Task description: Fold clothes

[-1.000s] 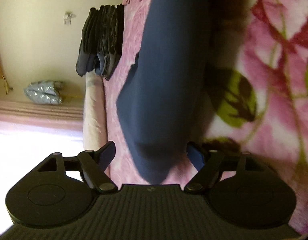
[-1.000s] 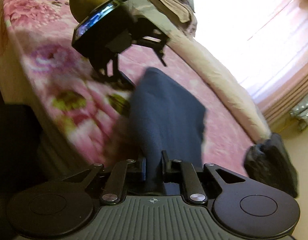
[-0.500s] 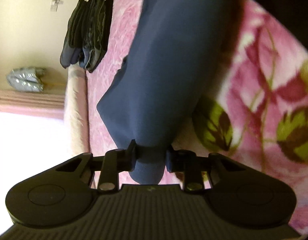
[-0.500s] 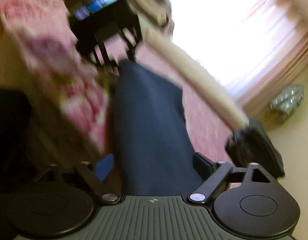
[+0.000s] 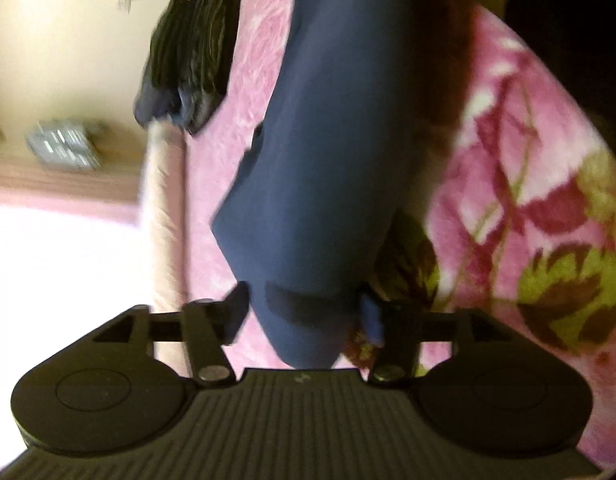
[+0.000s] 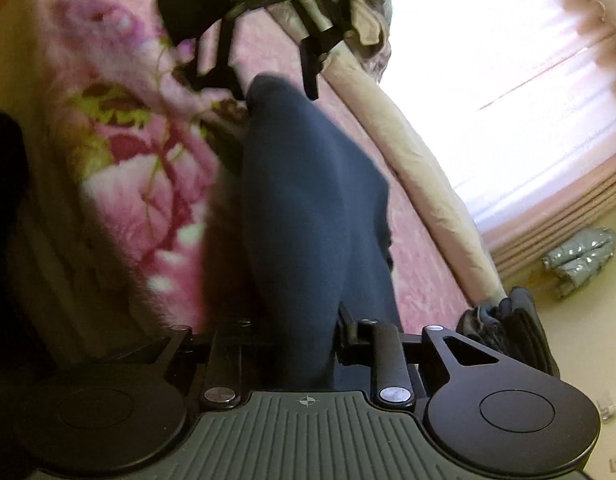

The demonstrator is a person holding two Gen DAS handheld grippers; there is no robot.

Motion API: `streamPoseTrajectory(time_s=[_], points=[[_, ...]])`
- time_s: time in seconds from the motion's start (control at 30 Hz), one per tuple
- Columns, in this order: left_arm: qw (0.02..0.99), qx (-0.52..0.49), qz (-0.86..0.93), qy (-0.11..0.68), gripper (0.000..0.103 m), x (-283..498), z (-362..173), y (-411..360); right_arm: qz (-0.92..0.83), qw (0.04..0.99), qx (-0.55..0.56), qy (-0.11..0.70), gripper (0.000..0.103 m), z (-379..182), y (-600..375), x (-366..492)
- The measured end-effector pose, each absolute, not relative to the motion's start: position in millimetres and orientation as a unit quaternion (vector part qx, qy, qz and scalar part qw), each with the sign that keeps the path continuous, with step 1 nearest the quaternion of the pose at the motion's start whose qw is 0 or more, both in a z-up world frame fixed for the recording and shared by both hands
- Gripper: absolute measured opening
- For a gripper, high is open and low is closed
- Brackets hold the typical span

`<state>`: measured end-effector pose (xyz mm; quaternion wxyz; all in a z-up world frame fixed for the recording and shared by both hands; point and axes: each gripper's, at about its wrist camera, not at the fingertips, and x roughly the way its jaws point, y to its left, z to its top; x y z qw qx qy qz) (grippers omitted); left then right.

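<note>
A navy garment (image 5: 328, 160), folded into a long strip, lies on the pink floral blanket (image 5: 528, 200). My left gripper (image 5: 303, 308) straddles one end of it. Its jaws are opening, and the left fingertip (image 5: 237, 312) stands clear of the cloth. In the right wrist view the same garment (image 6: 308, 200) runs from my right gripper (image 6: 295, 324) up to the left gripper (image 6: 267, 80) at the far end. The right jaws are closing, and the cloth fills the gap between them. One right finger (image 6: 346, 326) presses its edge; the other is hidden by the fabric.
A stack of dark folded clothes (image 5: 187, 60) (image 6: 516, 320) sits at the blanket's far corner. A cream padded bed edge (image 5: 163, 220) (image 6: 408, 160) runs beside a bright window. A silver bag (image 5: 63, 148) lies on the floor. Bedding (image 6: 368, 20) is piled behind the left gripper.
The left jaws pinched the garment's end half a second ago and have since spread apart. The right gripper let go, opened wide, sank lower and has closed around its end again.
</note>
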<state>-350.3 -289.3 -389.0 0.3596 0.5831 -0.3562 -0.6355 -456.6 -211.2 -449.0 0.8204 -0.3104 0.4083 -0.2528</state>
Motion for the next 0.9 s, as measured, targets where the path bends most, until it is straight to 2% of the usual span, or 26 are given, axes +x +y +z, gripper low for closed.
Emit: streamPoseTrajectory(time_s=[0.13, 0.2, 0.23, 0.27, 0.37, 0.43, 0.5, 0.53, 0.6, 0.63, 0.67, 0.73, 0.9], points=[[0.341, 0.580, -0.606, -0.424, 0.066, -364.0, -407.1, -278.6, -0.257, 0.832, -0.285, 0.401, 0.019, -422.3, -221.6, -475.2], [0.329, 0.586, -0.593, -0.443, 0.064, -371.9, -414.8, -278.5, -0.260, 0.836, -0.270, 0.401, 0.019, -411.4, -226.9, -484.8], [0.325, 0.590, -0.592, -0.442, 0.052, -375.4, -417.0, -280.0, -0.262, 0.838, -0.263, 0.401, 0.019, -406.4, -229.3, -489.5], [0.323, 0.594, -0.597, -0.433, 0.045, -378.1, -416.5, -281.1, -0.265, 0.835, -0.264, 0.403, 0.019, -408.3, -228.1, -493.4], [0.319, 0.600, -0.612, -0.406, 0.034, -383.6, -411.9, -284.0, -0.270, 0.827, -0.275, 0.409, 0.020, -419.0, -222.4, -502.1], [0.319, 0.600, -0.623, -0.387, 0.031, -383.4, -404.0, -285.5, -0.273, 0.818, -0.297, 0.410, 0.021, -431.3, -212.5, -503.7], [0.325, 0.599, -0.641, -0.353, 0.030, -382.0, -389.9, -291.2, -0.273, 0.809, -0.315, 0.414, 0.038, -443.1, -213.3, -503.2], [0.327, 0.596, -0.650, -0.338, 0.029, -381.6, -382.3, -294.1, -0.273, 0.805, -0.324, 0.415, 0.053, -449.0, -213.7, -502.9], [0.329, 0.594, -0.657, -0.327, 0.029, -379.8, -371.0, -299.4, -0.273, 0.796, -0.342, 0.419, 0.055, -460.8, -214.5, -502.4], [0.329, 0.595, -0.657, -0.327, 0.029, -378.5, -367.2, -301.5, -0.273, 0.792, -0.350, 0.420, 0.055, -466.1, -215.2, -502.1], [0.328, 0.594, -0.658, -0.326, 0.029, -376.6, -364.7, -305.0, -0.273, 0.794, -0.345, 0.419, 0.048, -462.6, -221.2, -501.9], [0.329, 0.595, -0.657, -0.326, 0.029, -373.6, -359.5, -311.6, -0.266, 0.797, -0.346, 0.418, 0.017, -450.8, -236.1, -500.3], [0.383, 0.589, -0.632, -0.327, 0.028, -358.4, -330.1, -339.1, -0.248, 0.796, -0.403, 0.377, 0.017, -407.0, -278.6, -486.5]])
